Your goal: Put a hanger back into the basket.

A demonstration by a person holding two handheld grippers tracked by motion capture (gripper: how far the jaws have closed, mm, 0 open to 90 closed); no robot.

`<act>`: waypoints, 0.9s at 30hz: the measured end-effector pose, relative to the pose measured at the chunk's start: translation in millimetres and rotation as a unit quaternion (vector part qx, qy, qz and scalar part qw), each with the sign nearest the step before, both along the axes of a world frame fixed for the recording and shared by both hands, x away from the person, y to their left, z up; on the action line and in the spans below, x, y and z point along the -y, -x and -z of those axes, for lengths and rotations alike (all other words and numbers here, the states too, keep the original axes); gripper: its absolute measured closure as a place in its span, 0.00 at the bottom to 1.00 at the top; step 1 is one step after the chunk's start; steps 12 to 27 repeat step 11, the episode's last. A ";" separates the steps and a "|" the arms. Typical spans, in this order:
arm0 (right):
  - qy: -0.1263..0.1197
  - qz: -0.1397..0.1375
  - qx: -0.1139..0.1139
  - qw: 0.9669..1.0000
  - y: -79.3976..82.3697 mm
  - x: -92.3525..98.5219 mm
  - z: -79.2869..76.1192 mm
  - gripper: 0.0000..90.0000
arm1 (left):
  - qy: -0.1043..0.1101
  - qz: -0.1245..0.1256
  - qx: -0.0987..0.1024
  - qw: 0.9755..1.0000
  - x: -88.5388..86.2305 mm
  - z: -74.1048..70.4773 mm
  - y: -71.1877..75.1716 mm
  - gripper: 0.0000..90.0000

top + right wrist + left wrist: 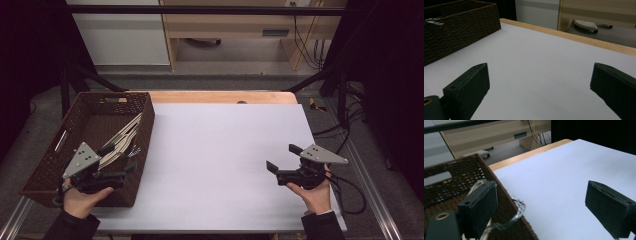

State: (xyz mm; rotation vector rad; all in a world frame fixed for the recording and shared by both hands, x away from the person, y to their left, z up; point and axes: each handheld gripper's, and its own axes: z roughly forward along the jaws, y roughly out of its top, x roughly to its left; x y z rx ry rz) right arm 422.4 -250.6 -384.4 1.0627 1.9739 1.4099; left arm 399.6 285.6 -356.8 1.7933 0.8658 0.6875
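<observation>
I hold my left gripper (121,161) over the near right corner of the brown woven basket (52,161), which sits at the left edge of the table (220,150). Its jaws stand wide apart and nothing is between them. In my left gripper view one black jaw is over the basket and the other is over the white table top. The basket holds a bunch of flat pale wooden sticks (122,137) that lean up against its right wall. I cannot tell just what kind of sticks they are. Some clear plastic forks (517,213) lie on the right rim of the basket, with their prongs poking out over the table. In the high view they show as a small shiny bit at the rim (134,150), just beside my left gripper. No jaw touches them. My right gripper (283,160) is near the right edge of the table, well apart from the basket. It points left across the white top. Its jaws are wide apart too, and there is only bare white table between them. A strip of light wood shows along the far edge of the table.
</observation>
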 end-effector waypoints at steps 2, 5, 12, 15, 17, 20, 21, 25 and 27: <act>-0.002 0.004 0.000 1.000 1.9 1.9 1.5 0.03 | -0.001 -0.004 0.000 1.000 4.5 7.5 1.2 0.10; -0.013 0.008 -0.003 1.000 4.3 4.0 4.3 0.02 | 0.003 -0.002 -0.002 1.000 9.0 14.8 2.2 0.09; -0.008 0.004 -0.004 1.000 4.6 3.0 8.8 0.02 | -0.005 0.007 -0.008 1.000 19.4 21.5 1.5 0.09; -0.008 0.004 -0.004 1.000 4.6 3.0 8.8 0.02 | -0.005 0.007 -0.008 1.000 19.4 21.5 1.5 0.09; -0.008 0.004 -0.004 1.000 4.6 3.0 8.8 0.02 | -0.005 0.007 -0.008 1.000 19.4 21.5 1.5 0.09; -0.008 0.004 -0.004 1.000 4.6 3.0 8.8 0.02 | -0.005 0.007 -0.008 1.000 19.4 21.5 1.5 0.09; -0.008 0.004 -0.004 1.000 4.6 3.0 8.8 0.02 | -0.005 0.007 -0.008 1.000 19.4 21.5 1.5 0.09; -0.008 0.004 -0.004 1.000 4.6 3.0 8.8 0.02 | -0.005 0.007 -0.008 1.000 19.4 21.5 1.5 0.09; -0.008 0.004 -0.004 1.000 4.6 3.0 8.8 0.02 | -0.005 0.007 -0.008 1.000 19.4 21.5 1.5 0.09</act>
